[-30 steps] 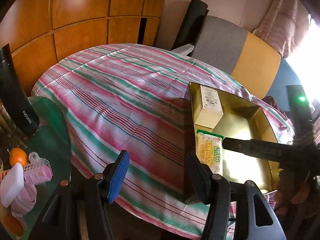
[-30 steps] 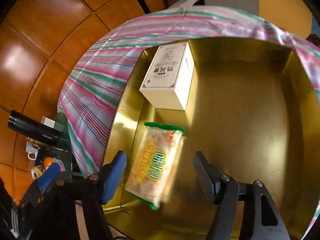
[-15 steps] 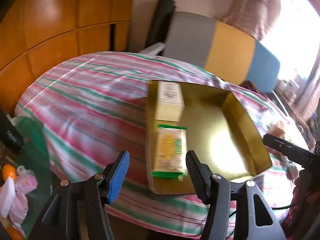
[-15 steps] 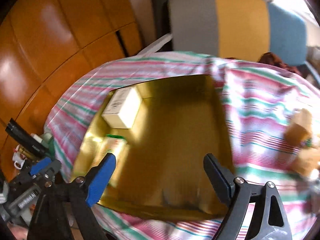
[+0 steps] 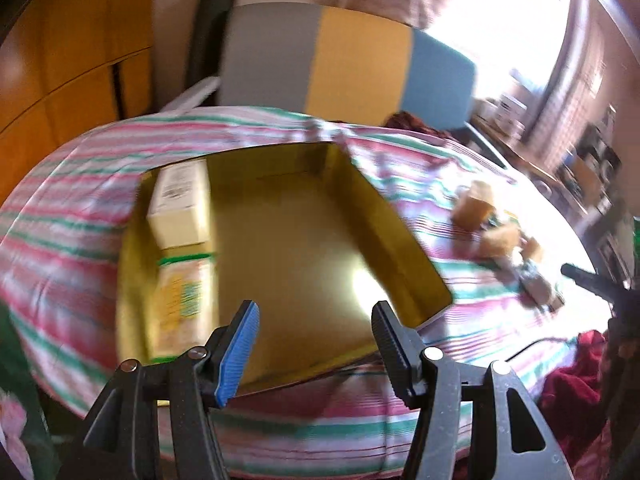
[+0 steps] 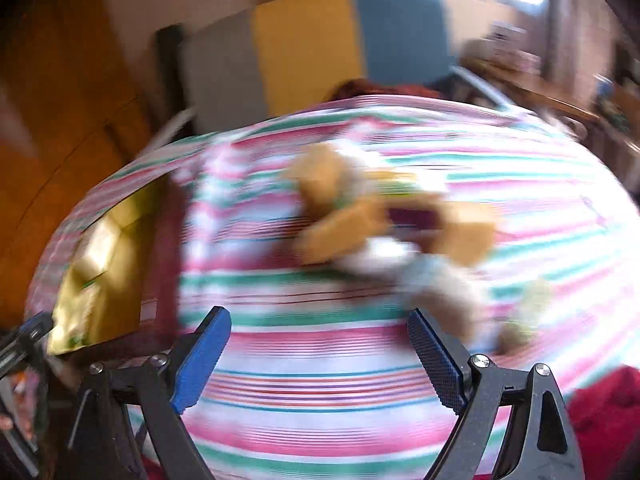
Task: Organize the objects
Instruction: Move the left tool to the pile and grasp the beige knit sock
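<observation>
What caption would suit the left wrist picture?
Open left gripper over a gold tray holding a white box and snack packet.

Gold box (image 5: pixel 384 220) floor lies free rightward (packets line its left wall).

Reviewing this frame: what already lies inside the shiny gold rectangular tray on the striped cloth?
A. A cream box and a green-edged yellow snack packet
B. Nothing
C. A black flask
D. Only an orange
A: the left wrist view shows a cream rectangular box and a green-edged yellow snack packet along the left side of the shiny gold rectangular tray.
</observation>
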{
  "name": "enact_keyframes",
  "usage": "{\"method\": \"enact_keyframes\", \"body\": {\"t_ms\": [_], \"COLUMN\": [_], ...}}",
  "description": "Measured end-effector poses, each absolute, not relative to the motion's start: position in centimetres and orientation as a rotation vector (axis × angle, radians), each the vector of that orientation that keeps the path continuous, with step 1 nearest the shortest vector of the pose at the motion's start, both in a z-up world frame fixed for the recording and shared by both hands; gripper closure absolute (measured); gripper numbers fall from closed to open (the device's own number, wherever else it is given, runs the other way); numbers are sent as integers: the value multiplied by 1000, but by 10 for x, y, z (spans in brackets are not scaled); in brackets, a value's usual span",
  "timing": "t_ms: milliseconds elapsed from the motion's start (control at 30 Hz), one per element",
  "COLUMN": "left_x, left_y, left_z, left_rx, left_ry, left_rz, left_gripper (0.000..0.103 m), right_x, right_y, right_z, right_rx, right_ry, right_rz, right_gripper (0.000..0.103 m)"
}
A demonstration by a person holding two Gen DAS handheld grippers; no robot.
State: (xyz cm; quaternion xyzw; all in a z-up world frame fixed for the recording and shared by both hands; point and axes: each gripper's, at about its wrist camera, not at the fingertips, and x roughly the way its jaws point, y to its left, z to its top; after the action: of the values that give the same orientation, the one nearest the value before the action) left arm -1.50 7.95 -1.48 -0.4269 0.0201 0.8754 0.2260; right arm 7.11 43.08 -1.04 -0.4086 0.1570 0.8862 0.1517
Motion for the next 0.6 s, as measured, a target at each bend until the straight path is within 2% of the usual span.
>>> {"method": "enact_keyframes", "body": {"t_ms": [200, 267, 367, 467, 600], "left_x": [-12, -12, -11, -11, -7], "left_y": [145, 161, 195, 227, 274], "left_z": [-11, -13, -15, -22, -22], "left_rx": [-1142, -1150, -1156, -1187, -1144], "left_ry": [166, 184, 215, 225, 305], "left_rz": [2268, 2231, 2149, 2023, 1952], "left_gripper": [44, 44, 44, 51, 51], "right_x": [116, 127, 132, 133, 144], "right_y": [511, 525, 529, 528, 529], "right_z": [-12, -12, -10, -12, -4], "right_rx": [-1017, -958, -881, -819, -721], "right_ry": [616, 757, 822, 894, 962], "right_rz": [2363, 2355, 2402, 2438, 2477], "right_gripper": [11, 11, 10, 10, 7]}}
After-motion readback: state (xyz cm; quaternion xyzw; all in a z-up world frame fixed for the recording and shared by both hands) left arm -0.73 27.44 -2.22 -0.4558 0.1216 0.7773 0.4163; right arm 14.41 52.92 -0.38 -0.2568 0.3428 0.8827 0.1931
